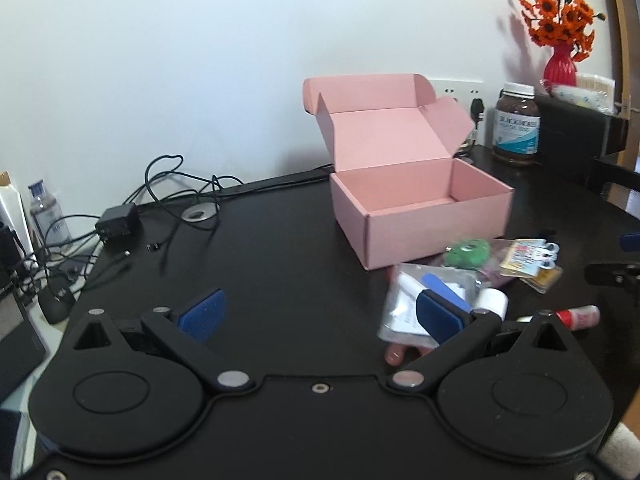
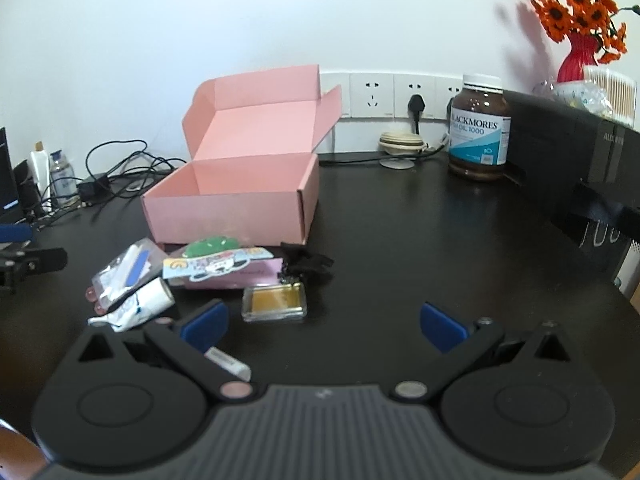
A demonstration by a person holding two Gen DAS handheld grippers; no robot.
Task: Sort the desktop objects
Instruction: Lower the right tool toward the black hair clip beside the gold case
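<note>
My black desk (image 2: 400,220) carries the open pink box (image 2: 240,200), its lid up and nothing showing inside. Just in front of it lie a clear packet (image 1: 420,304), a white tube (image 2: 140,304) and a small gold case (image 2: 275,302). My left gripper (image 1: 320,316) and right gripper (image 2: 324,326) both hover spread wide, gripping nothing.

Left gripper (image 1: 320,314): wide open, nothing between its two blue pads. It sits low over the desk and points forward.
Left pads (image 1: 203,314): far apart, one on each side.
Right gripper (image 2: 324,328): wide open too, holding nothing. It is low over the desk and points forward.
Right pads (image 2: 442,327): far apart.
Each gripper from the other view: only a dark bit with a blue tip shows at the edge.
</note>
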